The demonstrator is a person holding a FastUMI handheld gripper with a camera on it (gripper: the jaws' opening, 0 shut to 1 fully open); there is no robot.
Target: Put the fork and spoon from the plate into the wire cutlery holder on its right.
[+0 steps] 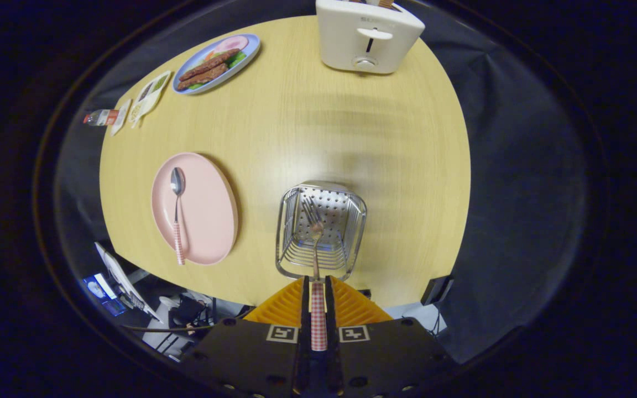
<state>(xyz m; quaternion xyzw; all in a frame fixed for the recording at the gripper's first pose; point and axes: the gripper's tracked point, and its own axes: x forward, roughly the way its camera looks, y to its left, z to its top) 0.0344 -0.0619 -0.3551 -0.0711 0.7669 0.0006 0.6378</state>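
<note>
Gripper-mounted fisheye, high above the table (351, 143), facing steeply down along its fingers.

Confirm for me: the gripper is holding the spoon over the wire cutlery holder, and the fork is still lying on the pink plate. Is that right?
Not quite: the two pieces are swapped. The gripper view shows the gripper shut on the fork, tines hanging over the wire cutlery holder. It is the spoon that lies on the pink plate, to the holder's left.
</note>
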